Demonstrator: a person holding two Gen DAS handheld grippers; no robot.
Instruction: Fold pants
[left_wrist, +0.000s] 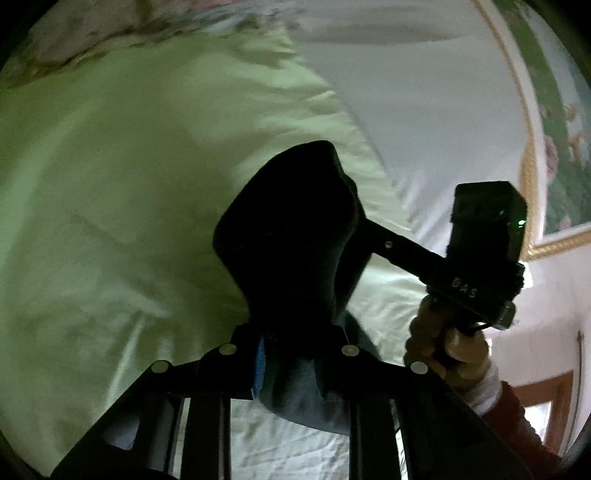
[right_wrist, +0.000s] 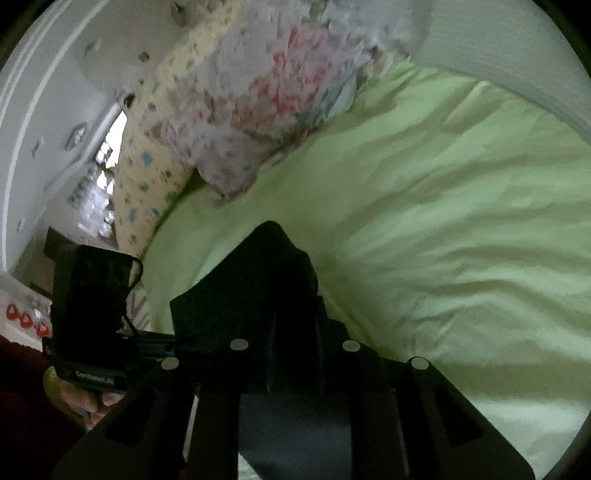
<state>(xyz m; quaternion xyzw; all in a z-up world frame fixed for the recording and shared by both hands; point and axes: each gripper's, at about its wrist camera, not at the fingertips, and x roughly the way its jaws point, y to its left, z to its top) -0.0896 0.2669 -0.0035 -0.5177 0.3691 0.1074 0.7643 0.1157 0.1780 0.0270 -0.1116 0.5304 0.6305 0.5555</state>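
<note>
Closest to your left camera, the left gripper has its fingers drawn together on a bunch of the pants; the dark cloth rises in a hump between the fingers and a greyer fold of it hangs below them. Your right gripper is likewise pinched tight on the pants, the fabric peaking just ahead of its fingers. In both views the pants are lifted off the bed rather than lying flat.

From the left camera you can see the other tool beside it, with your right hand wrapped round its handle, a white cuff and red sleeve behind. From the right camera your left hand shows low at the edge, under its own tool.

Beyond the cloth lies the rumpled pale green sheet. Farther back sit a flowered pillow and a yellowish patterned one. A gold-framed picture hangs on the white wall.
</note>
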